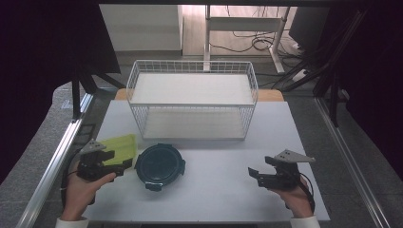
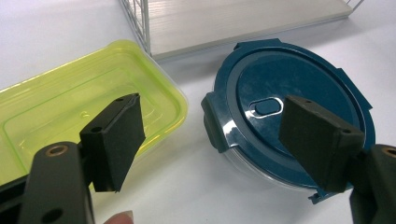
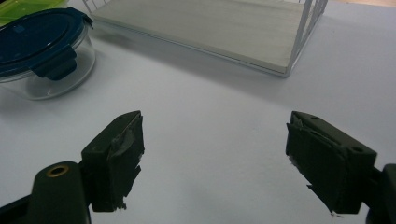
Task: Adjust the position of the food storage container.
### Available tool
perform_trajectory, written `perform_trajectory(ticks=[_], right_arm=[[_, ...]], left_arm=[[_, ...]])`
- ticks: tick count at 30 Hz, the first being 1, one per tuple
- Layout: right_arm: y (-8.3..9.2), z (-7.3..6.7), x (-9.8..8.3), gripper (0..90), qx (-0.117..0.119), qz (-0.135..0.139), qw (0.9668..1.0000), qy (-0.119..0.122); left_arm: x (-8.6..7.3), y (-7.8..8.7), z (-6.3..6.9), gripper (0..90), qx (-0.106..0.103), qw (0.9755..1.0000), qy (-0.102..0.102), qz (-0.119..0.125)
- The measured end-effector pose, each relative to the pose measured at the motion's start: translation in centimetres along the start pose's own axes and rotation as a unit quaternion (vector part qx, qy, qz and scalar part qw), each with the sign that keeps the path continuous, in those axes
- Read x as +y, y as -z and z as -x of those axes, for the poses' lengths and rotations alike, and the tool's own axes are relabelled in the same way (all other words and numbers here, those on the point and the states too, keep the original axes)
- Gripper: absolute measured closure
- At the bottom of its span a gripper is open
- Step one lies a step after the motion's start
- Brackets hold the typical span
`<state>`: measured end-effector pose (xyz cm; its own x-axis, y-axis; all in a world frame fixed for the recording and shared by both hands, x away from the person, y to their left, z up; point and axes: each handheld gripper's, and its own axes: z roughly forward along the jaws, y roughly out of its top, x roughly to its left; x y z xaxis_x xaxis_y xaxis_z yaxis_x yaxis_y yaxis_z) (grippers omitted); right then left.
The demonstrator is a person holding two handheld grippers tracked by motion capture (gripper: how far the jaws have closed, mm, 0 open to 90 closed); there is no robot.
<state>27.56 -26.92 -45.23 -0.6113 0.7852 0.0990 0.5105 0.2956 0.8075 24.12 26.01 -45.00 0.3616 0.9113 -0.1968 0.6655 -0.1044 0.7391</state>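
Left gripper (image 1: 124, 163) at table's near-left, jaws wide apart, holding nothing; hovers between yellow-green container (image 2: 70, 105) and round blue-lidded container (image 2: 289, 126), just beside both. Blue-lidded container sits on white table (image 1: 228, 190), in front of wire rack (image 1: 192, 99). Right gripper (image 1: 253, 175) near-right, jaws spread wide, empty, well apart from containers.

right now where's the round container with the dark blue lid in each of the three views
High view: the round container sits left of centre, beside the left gripper.
Left gripper view: it sits right of centre, partly behind the right-hand jaw.
Right gripper view: top left corner.
Shared landmark: the white wire rack behind it, also and.
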Motion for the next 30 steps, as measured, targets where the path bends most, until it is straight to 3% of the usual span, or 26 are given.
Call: perform_trajectory(ticks=[10,30], right_arm=[[0.12,0.26,-0.17,19.4,-0.020,-0.009,0.9998,-0.001],[0.41,0.41,-0.08,20.1,-0.033,-0.015,0.9993,-0.003]], left_arm=[[0.00,-0.04,0.01,21.5,-0.001,1.0000,0.000,0.001],[-0.18,0.50,0.17,22.7,-0.007,0.9999,0.003,0.007]])
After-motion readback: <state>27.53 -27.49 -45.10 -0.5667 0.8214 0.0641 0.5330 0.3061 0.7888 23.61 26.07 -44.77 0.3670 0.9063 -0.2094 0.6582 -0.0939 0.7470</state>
